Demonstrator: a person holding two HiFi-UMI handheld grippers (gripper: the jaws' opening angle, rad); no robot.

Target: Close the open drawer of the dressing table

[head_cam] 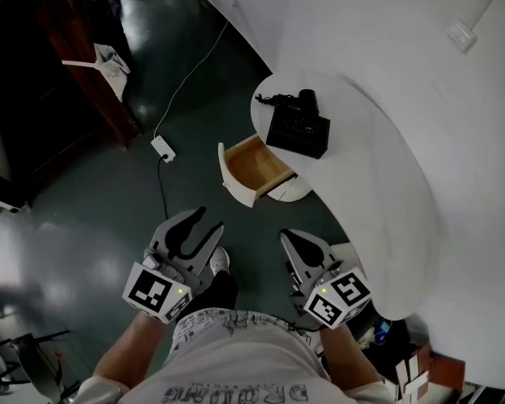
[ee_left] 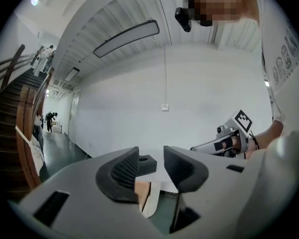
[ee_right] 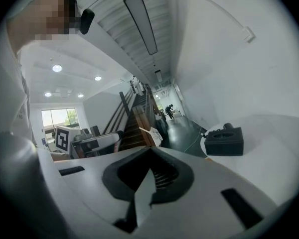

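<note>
Drawer (head_cam: 257,165) seen pulled out from the front edge of the dressing table (head_cam: 379,175), wooden inside exposed, white front turned toward the grippers; black box (head_cam: 299,129) set on the table top just behind the drawer. Left gripper (head_cam: 207,222) held in front of the table, short of the drawer, jaws spread, nothing between them; right gripper (head_cam: 288,241) held beside it, nearer the table's edge, jaws pressed together, nothing pinched. Power strip (head_cam: 162,148) noted on the floor, left of the table, cable attached.
</note>
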